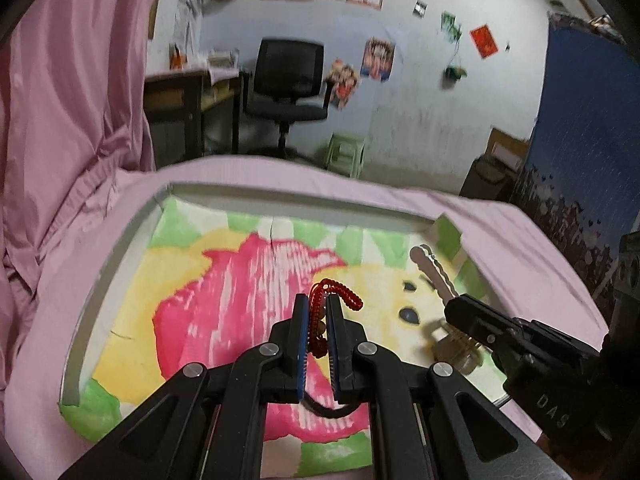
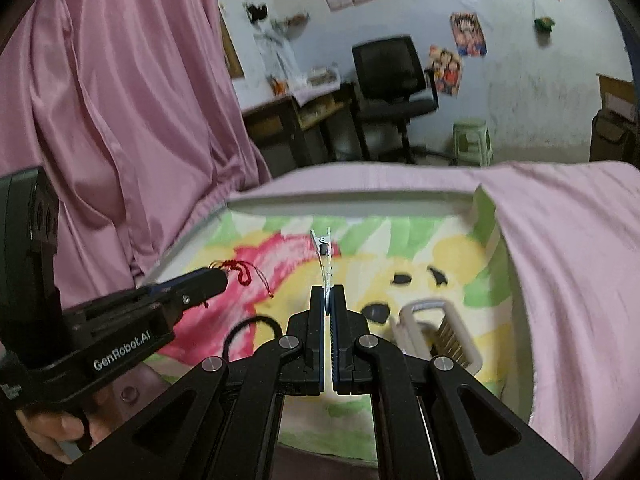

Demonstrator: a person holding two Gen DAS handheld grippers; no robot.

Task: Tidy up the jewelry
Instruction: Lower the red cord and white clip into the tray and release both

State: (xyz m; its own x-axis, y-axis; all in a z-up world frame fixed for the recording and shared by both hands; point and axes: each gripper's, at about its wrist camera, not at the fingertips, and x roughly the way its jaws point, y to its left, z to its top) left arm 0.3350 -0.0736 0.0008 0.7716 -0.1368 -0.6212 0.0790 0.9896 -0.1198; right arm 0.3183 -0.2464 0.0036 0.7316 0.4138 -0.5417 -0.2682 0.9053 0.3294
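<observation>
Holding the red braided bracelet (image 1: pixel 335 295) pinched in the left claw (image 1: pixel 318 310) and the silver hair clip (image 2: pixel 325 258) clamped in the right claw (image 2: pixel 328 300), lower each gently, apart, without tangling cords.

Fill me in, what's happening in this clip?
A person holds a hand-held gripper in each hand over a tray lined with a colourful cartoon cloth. The left hand-held gripper is shut on a red braided cord bracelet. The right hand-held gripper is shut on a silver hair clip. Both items are lifted above the cloth. A black hair tie and a white comb-like piece lie on the cloth.
</observation>
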